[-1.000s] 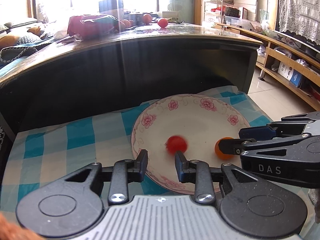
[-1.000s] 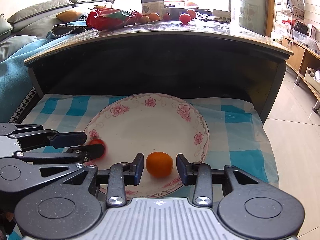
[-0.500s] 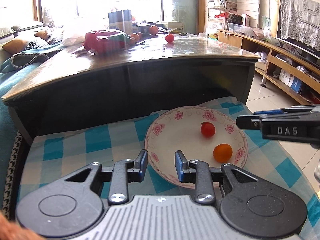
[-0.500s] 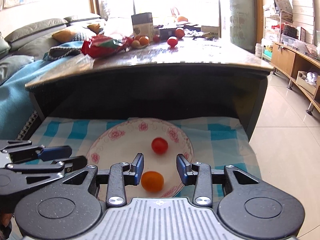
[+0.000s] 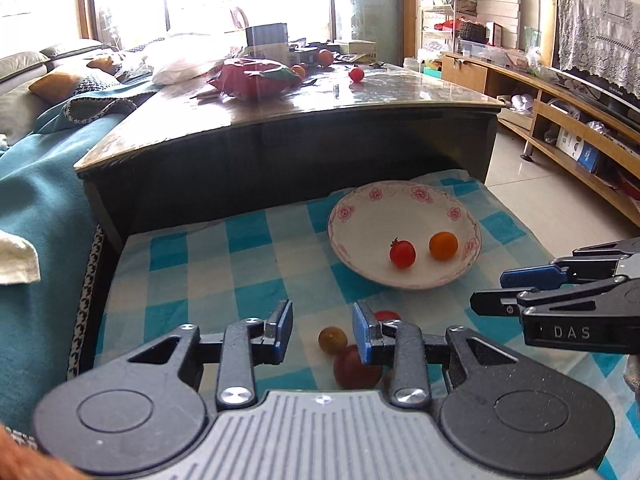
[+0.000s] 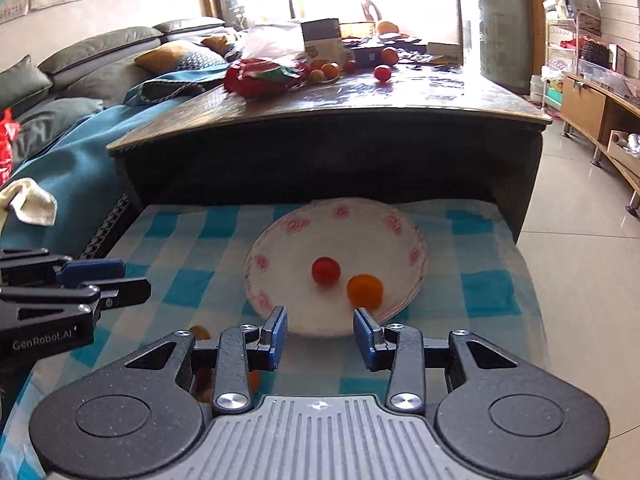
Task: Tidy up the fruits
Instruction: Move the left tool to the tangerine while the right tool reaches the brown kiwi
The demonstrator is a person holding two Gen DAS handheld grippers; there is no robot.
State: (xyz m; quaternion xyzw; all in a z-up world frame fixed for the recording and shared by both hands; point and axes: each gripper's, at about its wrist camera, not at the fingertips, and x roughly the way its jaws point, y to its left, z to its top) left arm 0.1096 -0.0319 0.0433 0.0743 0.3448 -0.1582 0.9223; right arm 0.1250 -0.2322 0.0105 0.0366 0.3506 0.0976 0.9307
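The flowered plate (image 5: 404,216) sits on the blue-checked cloth (image 5: 208,264) at the foot of the dark worktop (image 5: 280,120), and everything else is placed from it. Inside the plate lie a red cherry tomato (image 5: 402,253) and, just to its right, an orange fruit (image 5: 443,245), close together but apart. Off the plate, on the cloth nearer the camera, are three more fruits: a small yellowish one (image 5: 332,339), a larger red one (image 5: 354,368) touching or nearly touching it, and another red one (image 5: 386,315) mostly hidden behind a blue pad.

The left hand-held gripper (image 5: 322,330) hangs over that loose group, short of the plate; its jaws have just been opening and grasp nothing. The right hand-held gripper (image 6: 320,332) is held at the plate's near rim, released, with bare cloth and plate edge between its pads. Some orange shapes below its left finger may be the same loose fruits, though blur makes that uncertain.
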